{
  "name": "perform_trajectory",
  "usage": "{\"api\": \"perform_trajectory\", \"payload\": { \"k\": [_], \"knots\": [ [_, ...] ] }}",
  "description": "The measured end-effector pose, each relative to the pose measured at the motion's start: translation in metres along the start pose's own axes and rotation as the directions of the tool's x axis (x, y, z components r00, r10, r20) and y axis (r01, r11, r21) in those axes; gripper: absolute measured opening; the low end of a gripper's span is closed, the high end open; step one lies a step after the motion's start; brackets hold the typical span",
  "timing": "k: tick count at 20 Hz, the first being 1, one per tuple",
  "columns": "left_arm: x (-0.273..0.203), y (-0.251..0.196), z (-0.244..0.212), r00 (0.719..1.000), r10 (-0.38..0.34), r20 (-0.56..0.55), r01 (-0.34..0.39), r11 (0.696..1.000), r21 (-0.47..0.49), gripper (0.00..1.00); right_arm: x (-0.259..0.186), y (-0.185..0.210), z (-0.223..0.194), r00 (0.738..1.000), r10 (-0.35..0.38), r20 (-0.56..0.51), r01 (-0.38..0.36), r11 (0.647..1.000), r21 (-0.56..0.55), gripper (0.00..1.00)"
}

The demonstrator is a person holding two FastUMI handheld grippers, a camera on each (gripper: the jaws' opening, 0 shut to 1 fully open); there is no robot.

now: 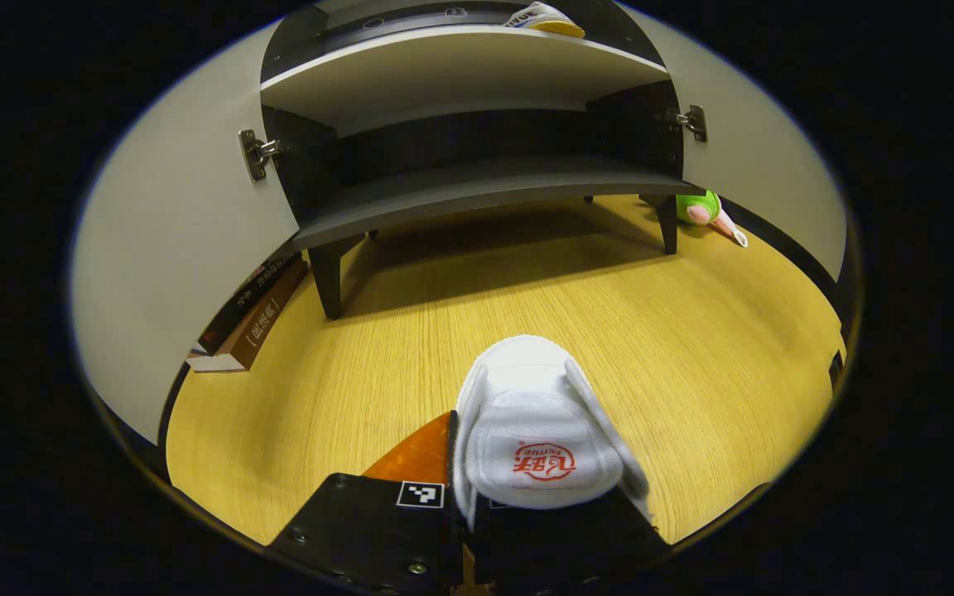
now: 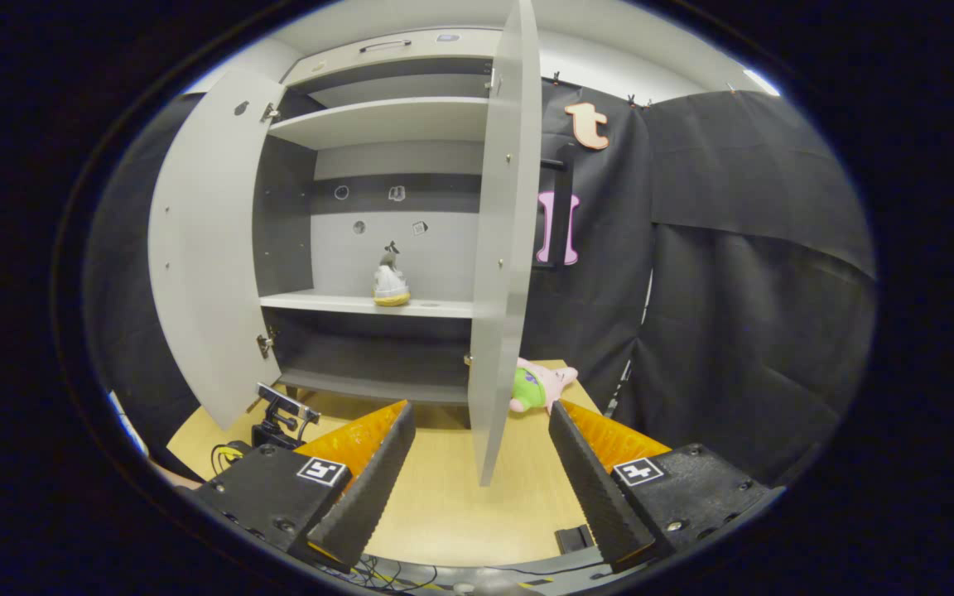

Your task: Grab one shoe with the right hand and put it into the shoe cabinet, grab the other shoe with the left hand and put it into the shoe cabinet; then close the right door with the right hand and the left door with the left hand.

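White shoe [image 1: 539, 426] sits pinched heel-first in the left gripper [image 1: 477, 530], its fingers closed on it, toe aimed at the open cabinet [image 1: 460, 74] for shelving. Right gripper [image 2: 481, 476] hangs wide open and empty before the right door [image 2: 506, 248]; another shoe [image 2: 391, 285] rests on a shelf.

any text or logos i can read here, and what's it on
Nothing reads clearly.
white shoe, tongue: red logo, lettering too small to read.
books, spines: print too blurred to read.
shelved shoe: blue letters, cut off, unreadable.
square markers: black-and-white patterns, no words.
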State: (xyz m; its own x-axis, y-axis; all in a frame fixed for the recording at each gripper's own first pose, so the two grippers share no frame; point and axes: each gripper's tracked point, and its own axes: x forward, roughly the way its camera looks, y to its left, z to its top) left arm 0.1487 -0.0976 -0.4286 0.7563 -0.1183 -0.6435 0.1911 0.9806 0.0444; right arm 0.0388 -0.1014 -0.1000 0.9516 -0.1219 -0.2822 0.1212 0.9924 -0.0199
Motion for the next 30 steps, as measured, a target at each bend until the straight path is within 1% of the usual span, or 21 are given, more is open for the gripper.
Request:
{"api": "perform_trajectory", "payload": {
  "k": [4, 7, 11, 14, 16, 18, 21, 24, 25, 26, 27, 29, 30],
  "knots": [
    [-0.038, 0.007, 0.042, 0.998, 0.008, 0.057, -0.006, 0.999, -0.041, 0.15, 0.001, 0.010, 0.008, 0.999, 0.044, 0.032, -0.043, 0.999, -0.014, 1.00],
    [-0.074, 0.013, 0.091, 0.991, 0.023, 0.129, -0.017, 0.999, -0.051, 0.15, 0.002, 0.020, 0.012, 0.995, 0.082, 0.052, -0.081, 0.996, -0.023, 1.00],
    [-0.122, 0.026, 0.165, 0.974, 0.035, 0.223, -0.017, 0.996, -0.082, 0.14, 0.002, 0.031, 0.028, 0.987, 0.125, 0.101, -0.122, 0.992, -0.037, 1.00],
    [-0.155, 0.041, 0.220, 0.954, 0.066, 0.291, -0.033, 0.993, -0.114, 0.14, 0.005, 0.042, 0.036, 0.979, 0.164, 0.124, -0.160, 0.986, -0.040, 1.00],
    [-0.159, 0.046, 0.250, 0.942, 0.078, 0.326, -0.034, 0.990, -0.139, 0.14, 0.009, 0.050, 0.039, 0.973, 0.189, 0.130, -0.186, 0.982, -0.041, 1.00],
    [-0.165, 0.048, 0.278, 0.929, 0.100, 0.356, -0.050, 0.988, -0.148, 0.14, 0.013, 0.056, 0.041, 0.969, 0.211, 0.132, -0.206, 0.977, -0.046, 1.00],
    [-0.166, 0.047, 0.316, 0.904, 0.143, 0.404, -0.093, 0.986, -0.141, 0.15, 0.018, 0.061, 0.040, 0.962, 0.238, 0.131, -0.232, 0.971, -0.060, 1.00],
    [-0.160, 0.047, 0.349, 0.889, 0.172, 0.424, -0.123, 0.982, -0.141, 0.14, 0.025, 0.065, 0.033, 0.959, 0.263, 0.108, -0.257, 0.964, -0.063, 1.00],
    [-0.155, 0.046, 0.358, 0.889, 0.180, 0.422, -0.129, 0.981, -0.146, 0.14, 0.028, 0.065, 0.031, 0.958, 0.269, 0.102, -0.264, 0.963, -0.061, 1.00],
    [-0.132, 0.049, 0.363, 0.887, 0.186, 0.423, -0.135, 0.980, -0.148, 0.14, 0.030, 0.066, 0.029, 0.957, 0.274, 0.096, -0.269, 0.961, -0.062, 1.00],
    [-0.125, 0.049, 0.377, 0.887, 0.191, 0.421, -0.140, 0.979, -0.149, 0.14, 0.032, 0.066, 0.027, 0.957, 0.278, 0.087, -0.273, 0.960, -0.065, 1.00],
    [-0.100, 0.051, 0.391, 0.892, 0.198, 0.406, -0.152, 0.978, -0.142, 0.14, 0.036, 0.064, 0.023, 0.955, 0.287, 0.073, -0.282, 0.957, -0.070, 1.00],
    [-0.091, 0.053, 0.400, 0.885, 0.204, 0.419, -0.162, 0.978, -0.132, 0.14, 0.037, 0.063, 0.022, 0.955, 0.288, 0.071, -0.282, 0.956, -0.074, 1.00]
  ]
}}
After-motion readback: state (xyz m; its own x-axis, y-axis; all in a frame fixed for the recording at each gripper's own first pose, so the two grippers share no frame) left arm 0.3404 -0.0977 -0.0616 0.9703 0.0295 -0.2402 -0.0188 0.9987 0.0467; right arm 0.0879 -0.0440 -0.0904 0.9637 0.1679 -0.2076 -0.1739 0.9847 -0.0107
